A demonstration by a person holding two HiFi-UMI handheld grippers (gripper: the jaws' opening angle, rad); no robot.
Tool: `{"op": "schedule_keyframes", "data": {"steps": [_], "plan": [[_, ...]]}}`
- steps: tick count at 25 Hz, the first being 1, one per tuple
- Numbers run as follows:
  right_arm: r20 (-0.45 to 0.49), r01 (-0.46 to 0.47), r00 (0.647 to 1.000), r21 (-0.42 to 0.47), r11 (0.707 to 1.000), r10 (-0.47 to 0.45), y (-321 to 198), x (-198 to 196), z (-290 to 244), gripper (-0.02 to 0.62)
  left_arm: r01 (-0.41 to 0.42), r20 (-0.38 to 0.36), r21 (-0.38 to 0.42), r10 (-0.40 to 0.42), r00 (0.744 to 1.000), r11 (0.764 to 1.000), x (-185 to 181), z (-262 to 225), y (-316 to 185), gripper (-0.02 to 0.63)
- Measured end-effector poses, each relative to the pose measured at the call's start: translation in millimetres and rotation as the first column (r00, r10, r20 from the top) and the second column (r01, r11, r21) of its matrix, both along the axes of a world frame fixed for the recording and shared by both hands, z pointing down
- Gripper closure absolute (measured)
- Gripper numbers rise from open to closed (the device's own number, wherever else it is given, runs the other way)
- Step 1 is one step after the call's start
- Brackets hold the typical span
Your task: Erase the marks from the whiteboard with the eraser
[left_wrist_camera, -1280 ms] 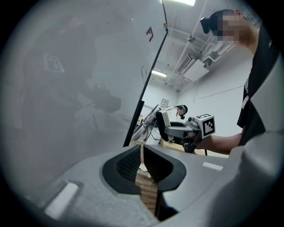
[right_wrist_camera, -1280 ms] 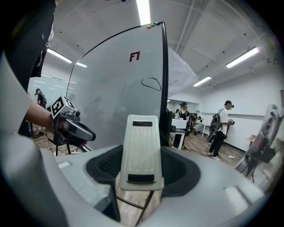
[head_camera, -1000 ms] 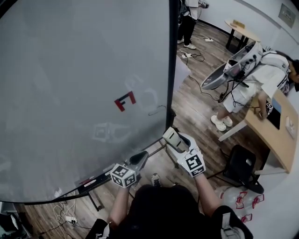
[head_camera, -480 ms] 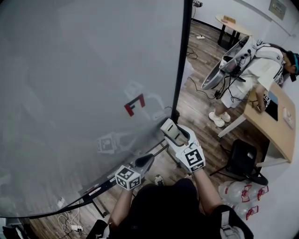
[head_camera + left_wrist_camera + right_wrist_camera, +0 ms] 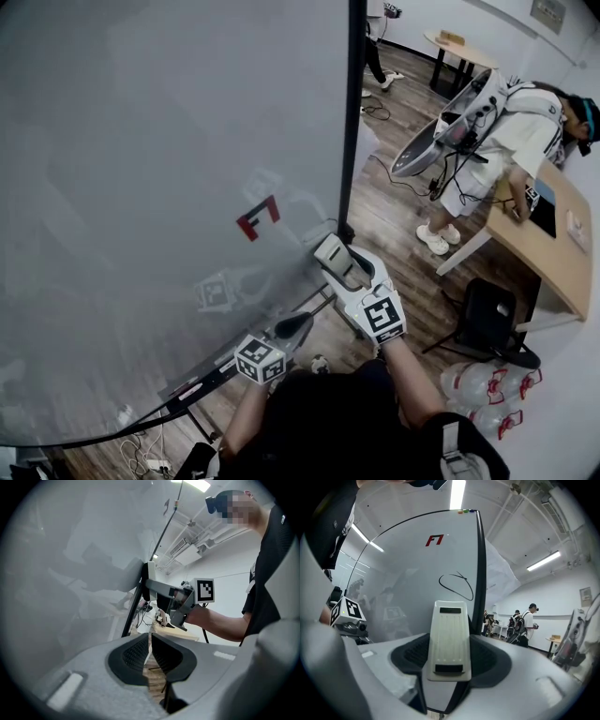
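Observation:
The whiteboard fills the left of the head view, with a red F-shaped mark and a thin black loop low on its right side. My right gripper is shut on a pale eraser, held close to the board's lower right corner below the loop. In the right gripper view the eraser sits upright between the jaws, with the black loop and the red mark above it. My left gripper hangs lower, near the board's tray, shut on nothing.
The board's black frame post runs down its right edge, and a tray holds small items. To the right, a person with gear leans over a wooden desk. A black chair and water bottles stand on the floor.
My right gripper has carried the eraser up and left, closer to the black loop and red mark. The left gripper has stayed low by the tray.

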State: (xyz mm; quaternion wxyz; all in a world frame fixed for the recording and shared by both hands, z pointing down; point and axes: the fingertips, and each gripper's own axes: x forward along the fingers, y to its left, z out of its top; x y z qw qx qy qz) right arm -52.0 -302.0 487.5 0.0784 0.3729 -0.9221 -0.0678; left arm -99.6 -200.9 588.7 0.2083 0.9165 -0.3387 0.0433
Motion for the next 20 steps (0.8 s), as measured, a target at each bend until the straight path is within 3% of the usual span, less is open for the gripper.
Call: {"op": "schedule_keyframes", "data": {"steps": [20], "plan": [[0.012,0.002,1.0,0.161,0.987,-0.004,4,-24,-76,0.339,-0.037,0.004,-0.011,0.037,0.999,0.999,1,5,-6,0.575]]}}
